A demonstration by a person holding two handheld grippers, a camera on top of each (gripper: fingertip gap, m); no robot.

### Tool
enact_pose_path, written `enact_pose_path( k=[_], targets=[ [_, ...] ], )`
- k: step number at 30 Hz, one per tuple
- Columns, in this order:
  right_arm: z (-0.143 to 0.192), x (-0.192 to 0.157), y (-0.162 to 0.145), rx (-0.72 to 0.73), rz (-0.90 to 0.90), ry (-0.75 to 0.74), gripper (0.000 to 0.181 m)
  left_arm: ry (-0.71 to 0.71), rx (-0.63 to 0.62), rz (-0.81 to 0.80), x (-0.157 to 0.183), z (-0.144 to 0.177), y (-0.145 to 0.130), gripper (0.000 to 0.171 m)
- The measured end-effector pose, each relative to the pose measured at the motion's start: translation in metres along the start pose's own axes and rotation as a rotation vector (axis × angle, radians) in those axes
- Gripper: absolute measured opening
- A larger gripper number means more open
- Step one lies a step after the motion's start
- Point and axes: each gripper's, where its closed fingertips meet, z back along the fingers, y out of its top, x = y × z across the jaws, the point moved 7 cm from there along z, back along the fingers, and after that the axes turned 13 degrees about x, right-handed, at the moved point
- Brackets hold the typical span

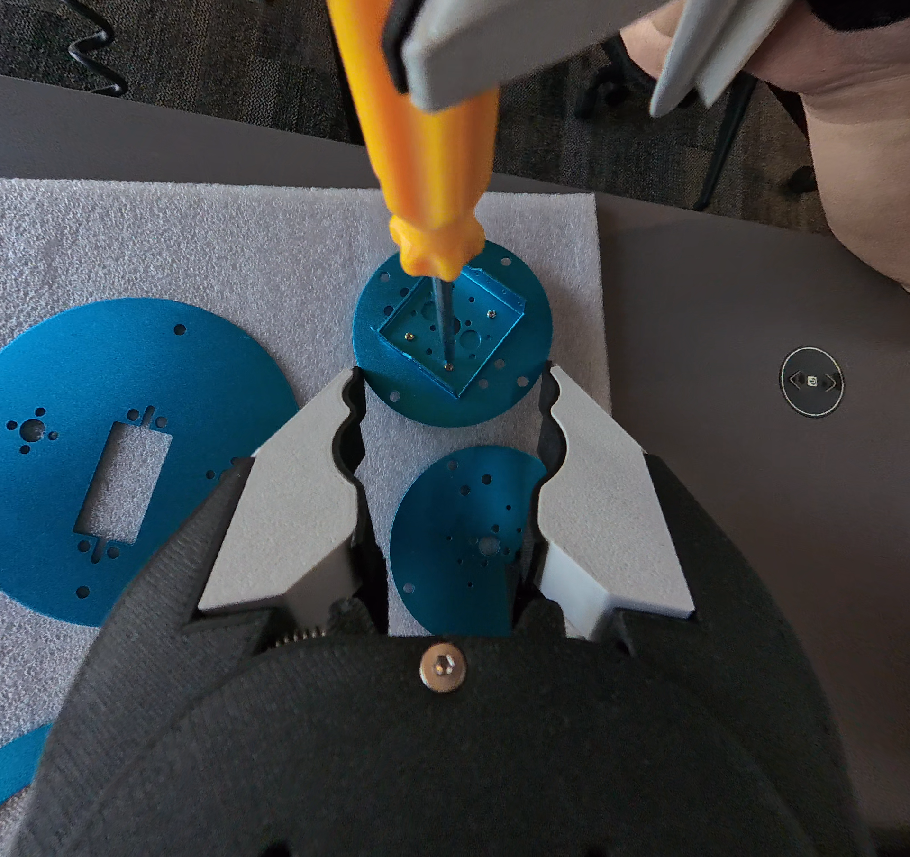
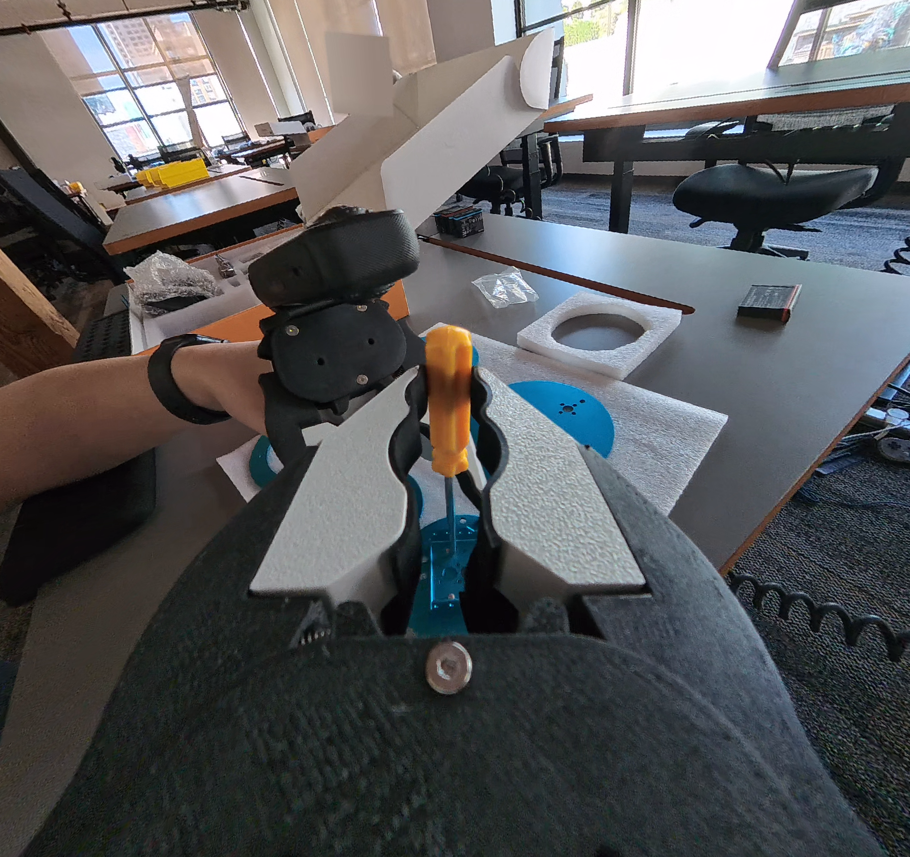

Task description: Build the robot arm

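The right gripper [image 2: 447, 392] pinches the orange handle of a screwdriver [image 2: 447, 402], whose long axis stands nearly upright, tip pointing down onto a screw [image 1: 448, 366] in the square blue bracket [image 1: 450, 333] seated on a small blue disc [image 1: 534, 321]. The left gripper [image 1: 452, 385] hovers spread and empty, its fingertips flanking the near edge of that disc; a second small disc [image 1: 460, 538] lies between its fingers. Left of the bracket disc lies a large blue plate [image 1: 147, 459], all on white foam sheet [image 1: 197, 242] over the grey table [image 1: 738, 464].
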Motion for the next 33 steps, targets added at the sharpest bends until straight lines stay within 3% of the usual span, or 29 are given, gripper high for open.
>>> enact_pose_path(
  k=[12, 33],
  targets=[
    [0.009, -0.004, 0.016, 0.13, -0.013, 0.002, 0.015, 0.025, -0.025, -0.043, 0.001, 0.002, -0.003, 0.071],
    [0.005, -0.002, 0.007, 0.057, -0.033, -0.025, 0.015, 0.012, 0.001, -0.018, 0.002, 0.005, 0.003, 0.07]
  ],
)
